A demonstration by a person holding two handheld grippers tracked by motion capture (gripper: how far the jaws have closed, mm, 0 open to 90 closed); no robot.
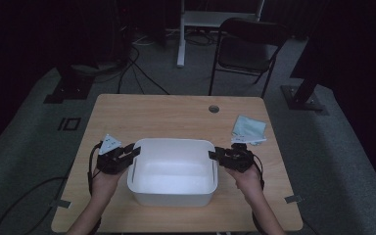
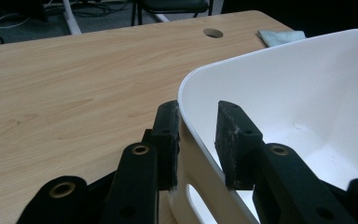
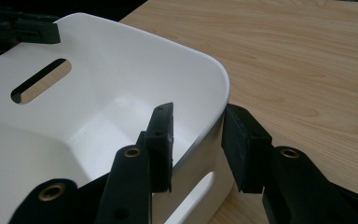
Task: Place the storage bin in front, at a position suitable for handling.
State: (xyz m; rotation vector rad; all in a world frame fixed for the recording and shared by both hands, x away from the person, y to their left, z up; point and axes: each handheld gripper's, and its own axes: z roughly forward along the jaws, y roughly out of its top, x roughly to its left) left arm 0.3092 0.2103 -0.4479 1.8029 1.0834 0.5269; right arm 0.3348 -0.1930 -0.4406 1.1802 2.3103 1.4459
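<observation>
White plastic bin (image 1: 174, 171) sits mid-bench (image 1: 152, 110); left tool (image 2: 197, 140) and right tool (image 3: 196, 147) each straddle an end wall, jaws not clamped, placed for a two-handed lift

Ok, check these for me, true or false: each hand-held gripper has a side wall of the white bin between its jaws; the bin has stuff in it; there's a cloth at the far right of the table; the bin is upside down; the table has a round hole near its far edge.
1. Each hand-held gripper straddles a side wall: true. The left hand-held gripper and the right hand-held gripper each have a wall of the white bin between their jaws.
2. The bin holds things: false. It looks empty.
3. Cloth at far right: true, a pale blue cloth.
4. Bin upside down: false, it stands open side up.
5. Round hole near the table far edge: true.
</observation>
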